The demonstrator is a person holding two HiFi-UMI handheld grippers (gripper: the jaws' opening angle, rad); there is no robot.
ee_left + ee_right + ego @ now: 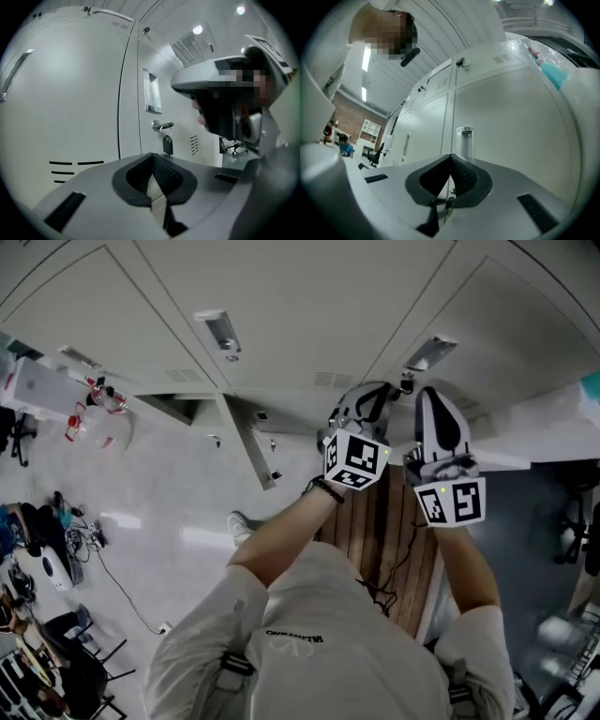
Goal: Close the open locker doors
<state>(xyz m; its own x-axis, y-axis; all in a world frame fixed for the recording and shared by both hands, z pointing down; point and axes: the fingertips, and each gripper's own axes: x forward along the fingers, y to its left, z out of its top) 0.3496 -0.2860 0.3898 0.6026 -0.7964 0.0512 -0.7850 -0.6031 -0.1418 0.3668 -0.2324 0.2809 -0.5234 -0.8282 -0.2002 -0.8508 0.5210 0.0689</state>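
Note:
A row of pale grey locker doors [309,306] faces me. Low on the left of the head view one locker door [251,441] stands swung out, seen edge-on. My left gripper [367,407] is shut and empty, its jaws [152,180] a short way off a closed door with a metal handle [151,91] and a key with a black fob [167,144] in the lock. My right gripper [433,404] is beside it, also shut on nothing, its jaws [449,180] toward a closed door with a handle [464,140].
A slatted wooden bench [394,549] lies below my arms. Bags and cables [47,549] litter the floor at left, and a red-and-clear object [98,409] rests on a low surface. Office chairs [572,521] stand at right. A teal item [555,75] sits on top of the lockers.

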